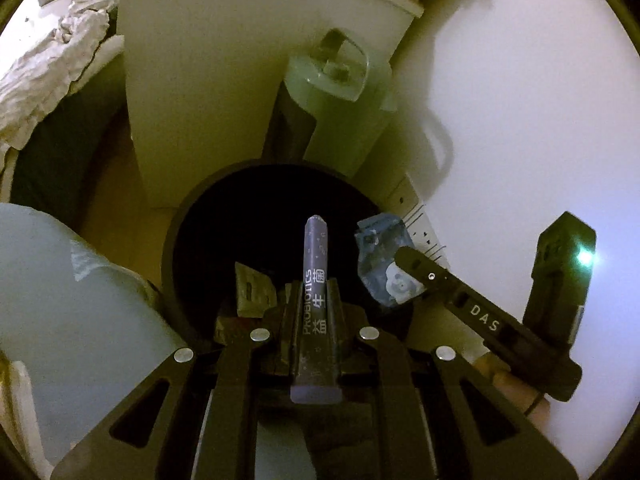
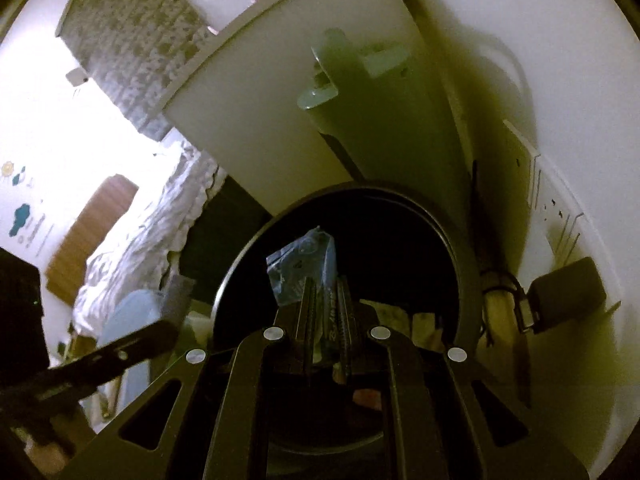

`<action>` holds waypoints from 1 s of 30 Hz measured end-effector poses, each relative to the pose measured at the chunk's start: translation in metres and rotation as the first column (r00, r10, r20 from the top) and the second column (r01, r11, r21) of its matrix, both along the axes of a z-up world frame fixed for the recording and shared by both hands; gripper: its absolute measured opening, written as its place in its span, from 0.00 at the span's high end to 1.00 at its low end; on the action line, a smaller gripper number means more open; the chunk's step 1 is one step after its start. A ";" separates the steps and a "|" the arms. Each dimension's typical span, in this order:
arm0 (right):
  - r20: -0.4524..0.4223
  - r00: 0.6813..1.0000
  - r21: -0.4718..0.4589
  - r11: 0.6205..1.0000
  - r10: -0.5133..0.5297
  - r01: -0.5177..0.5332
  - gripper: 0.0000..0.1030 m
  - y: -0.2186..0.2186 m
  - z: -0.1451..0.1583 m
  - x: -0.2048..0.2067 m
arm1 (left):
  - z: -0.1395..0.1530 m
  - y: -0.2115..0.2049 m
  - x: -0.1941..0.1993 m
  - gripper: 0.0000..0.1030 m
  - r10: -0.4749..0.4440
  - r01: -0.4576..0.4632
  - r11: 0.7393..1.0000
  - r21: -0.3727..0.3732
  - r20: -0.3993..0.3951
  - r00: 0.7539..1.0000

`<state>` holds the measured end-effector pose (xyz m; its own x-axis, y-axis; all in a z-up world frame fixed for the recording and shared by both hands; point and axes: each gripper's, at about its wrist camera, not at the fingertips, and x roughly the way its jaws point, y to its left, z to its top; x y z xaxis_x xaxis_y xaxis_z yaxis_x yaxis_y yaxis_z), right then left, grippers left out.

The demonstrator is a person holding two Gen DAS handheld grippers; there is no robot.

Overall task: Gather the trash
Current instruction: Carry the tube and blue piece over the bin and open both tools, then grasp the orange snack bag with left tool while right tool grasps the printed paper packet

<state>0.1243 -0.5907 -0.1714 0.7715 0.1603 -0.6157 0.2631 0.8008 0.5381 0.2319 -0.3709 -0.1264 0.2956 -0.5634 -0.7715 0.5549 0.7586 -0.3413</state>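
The left gripper pinches a purple probiotics sachet above the black bin. The right gripper clamps a crumpled blue wrapper over the same bin, whose depths are too dark to read.

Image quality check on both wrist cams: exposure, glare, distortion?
Left wrist: dim yellow-green cast, wall blown out, LED flare beside right gripper; probiotics stick legible. Right wrist: window side overexposed, bin interior near black, blue wrapper soft; heavy fisheye bending.
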 end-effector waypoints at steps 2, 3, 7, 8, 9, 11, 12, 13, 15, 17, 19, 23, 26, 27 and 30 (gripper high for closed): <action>-0.005 1.000 0.005 1.000 0.004 -0.004 0.89 0.000 -0.002 -0.002 | -0.004 -0.004 -0.001 0.87 -0.006 0.006 1.000 0.008 -0.001 1.000; -0.007 1.000 0.005 1.000 0.008 -0.008 0.89 0.001 -0.003 -0.001 | -0.004 -0.005 -0.002 0.86 -0.008 0.008 1.000 0.013 0.000 1.000; -0.015 0.999 -0.006 1.000 0.029 -0.029 0.88 0.007 -0.002 0.002 | -0.005 -0.008 -0.002 0.81 -0.005 0.005 0.998 0.055 0.006 1.000; -0.016 0.999 -0.010 0.999 0.030 -0.030 0.88 0.009 -0.002 0.002 | -0.005 -0.007 -0.002 0.74 -0.004 0.004 0.998 0.061 0.001 1.000; -0.017 0.999 -0.014 0.999 0.031 -0.032 0.86 0.010 -0.003 0.001 | -0.003 -0.006 -0.003 0.69 -0.001 0.001 0.998 0.064 0.002 1.000; -0.013 0.999 -0.014 0.999 0.033 -0.033 0.74 0.011 -0.003 0.001 | 0.002 -0.001 -0.008 0.49 0.007 -0.009 0.998 0.063 0.024 1.000; -0.006 1.000 -0.013 0.999 0.029 -0.029 0.62 0.012 -0.003 0.000 | 0.005 0.002 -0.012 0.46 0.008 -0.011 0.998 0.059 0.038 0.999; 0.000 1.000 -0.013 1.000 0.023 -0.023 0.56 0.012 -0.003 -0.002 | 0.010 0.005 -0.015 0.44 0.008 -0.011 0.998 0.054 0.053 0.999; 0.021 1.000 -0.009 1.000 0.008 -0.008 0.43 0.013 0.000 -0.006 | 0.018 0.011 -0.019 0.43 0.010 -0.013 0.999 0.044 0.065 0.998; 0.032 0.999 -0.007 1.000 0.003 -0.002 0.40 0.015 0.001 -0.008 | 0.027 0.019 -0.023 0.42 0.016 -0.018 1.000 0.026 0.076 0.997; 0.040 0.999 -0.005 1.000 0.002 -0.002 0.39 0.018 0.002 -0.009 | 0.040 0.033 -0.031 0.42 0.030 -0.030 1.000 0.005 0.090 0.995; 0.067 0.997 -0.016 0.999 0.036 -0.035 0.39 0.032 0.007 -0.013 | 0.061 0.074 -0.049 0.42 0.081 -0.077 0.996 -0.037 0.115 0.990; 0.104 0.990 -0.035 0.995 0.091 -0.088 0.39 0.052 0.018 -0.019 | 0.071 0.123 -0.065 0.41 0.143 -0.139 0.990 -0.039 0.134 0.981; 0.120 0.986 -0.037 0.993 0.114 -0.111 0.39 0.060 0.023 -0.021 | 0.072 0.137 -0.069 0.41 0.161 -0.157 0.987 -0.037 0.137 0.977; 0.182 0.963 -0.039 0.980 0.200 -0.196 0.36 0.095 0.047 -0.030 | 0.071 0.198 -0.084 0.41 0.253 -0.255 0.967 -0.012 0.164 0.954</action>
<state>0.0938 -0.4961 -0.1241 0.8261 0.3099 -0.4706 -0.0040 0.8383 0.5452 0.1480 -0.1728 -0.0553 0.5497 -0.4465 -0.7060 0.3910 0.8844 -0.2550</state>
